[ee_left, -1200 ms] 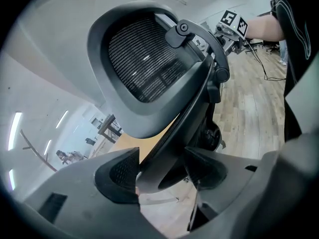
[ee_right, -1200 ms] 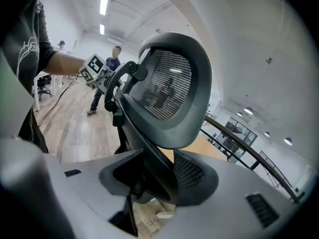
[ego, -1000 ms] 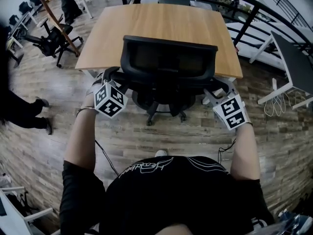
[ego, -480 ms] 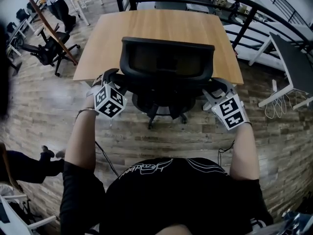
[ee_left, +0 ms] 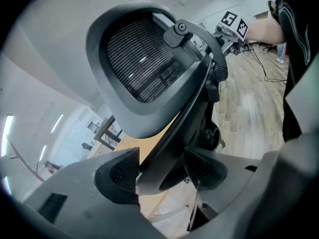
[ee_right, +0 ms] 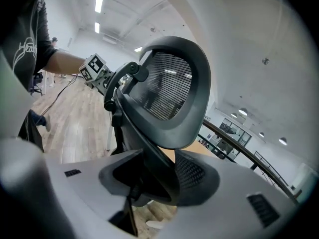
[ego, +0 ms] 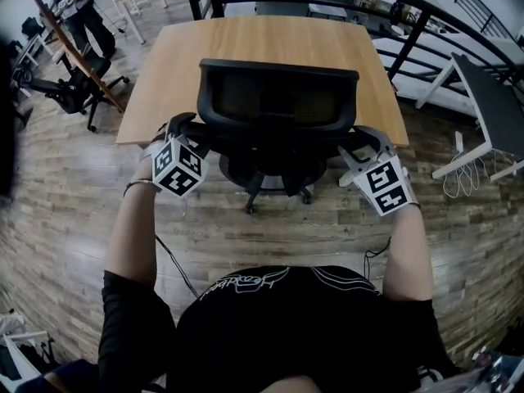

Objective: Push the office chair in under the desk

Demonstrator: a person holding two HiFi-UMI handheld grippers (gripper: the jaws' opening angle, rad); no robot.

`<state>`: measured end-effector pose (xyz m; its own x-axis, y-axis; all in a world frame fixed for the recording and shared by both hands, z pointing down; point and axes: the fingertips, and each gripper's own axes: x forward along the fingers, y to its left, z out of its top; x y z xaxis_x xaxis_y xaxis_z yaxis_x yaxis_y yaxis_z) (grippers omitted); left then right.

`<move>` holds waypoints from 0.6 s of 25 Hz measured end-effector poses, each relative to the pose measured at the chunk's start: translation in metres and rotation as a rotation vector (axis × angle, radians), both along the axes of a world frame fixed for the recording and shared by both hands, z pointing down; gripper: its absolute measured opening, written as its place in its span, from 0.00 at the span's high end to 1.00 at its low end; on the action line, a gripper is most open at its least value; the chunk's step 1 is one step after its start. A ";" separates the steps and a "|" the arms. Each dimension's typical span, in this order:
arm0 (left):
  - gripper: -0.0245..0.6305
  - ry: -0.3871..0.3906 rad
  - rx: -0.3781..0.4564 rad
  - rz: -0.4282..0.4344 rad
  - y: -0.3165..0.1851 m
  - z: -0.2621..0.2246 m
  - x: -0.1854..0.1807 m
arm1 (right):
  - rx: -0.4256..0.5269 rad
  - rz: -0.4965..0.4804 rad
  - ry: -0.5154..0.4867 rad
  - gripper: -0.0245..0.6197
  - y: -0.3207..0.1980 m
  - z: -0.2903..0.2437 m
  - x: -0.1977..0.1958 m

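Observation:
A black mesh-backed office chair (ego: 278, 97) stands at the near edge of the wooden desk (ego: 246, 39), its back towards me and its seat partly under the top. My left gripper (ego: 183, 129) is shut on the dark side bar on the chair's left, and my right gripper (ego: 363, 140) is shut on the matching bar on its right. In the left gripper view that bar (ee_left: 174, 133) runs up from between the jaws (ee_left: 162, 171) to the backrest (ee_left: 139, 68). In the right gripper view the bar (ee_right: 144, 143) passes between the jaws (ee_right: 159, 176) below the backrest (ee_right: 172, 88).
Another black office chair (ego: 78, 88) and a standing person (ego: 78, 6) are at the far left. A white desk frame (ego: 483, 121) stands at the right, a dark railing (ego: 409, 23) runs behind the desk, and a cable (ego: 172, 256) lies on the wood floor.
Both grippers and the chair have moved forward towards the desk, so the seat sits further under the top. The person walking at the left edge has left the view.

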<state>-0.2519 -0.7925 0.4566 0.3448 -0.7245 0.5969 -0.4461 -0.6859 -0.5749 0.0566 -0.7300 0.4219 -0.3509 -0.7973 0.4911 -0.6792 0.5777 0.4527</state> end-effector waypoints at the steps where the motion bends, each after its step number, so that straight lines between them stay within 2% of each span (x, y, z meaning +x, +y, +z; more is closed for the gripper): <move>1: 0.55 0.011 0.005 0.009 0.001 -0.001 0.002 | -0.003 0.001 0.001 0.63 -0.002 0.000 0.002; 8: 0.55 0.018 -0.016 0.030 0.000 0.001 0.010 | -0.024 -0.006 0.014 0.62 -0.010 0.000 0.010; 15: 0.55 0.023 0.000 0.032 0.000 0.003 0.012 | 0.013 0.008 0.014 0.62 -0.009 0.003 0.011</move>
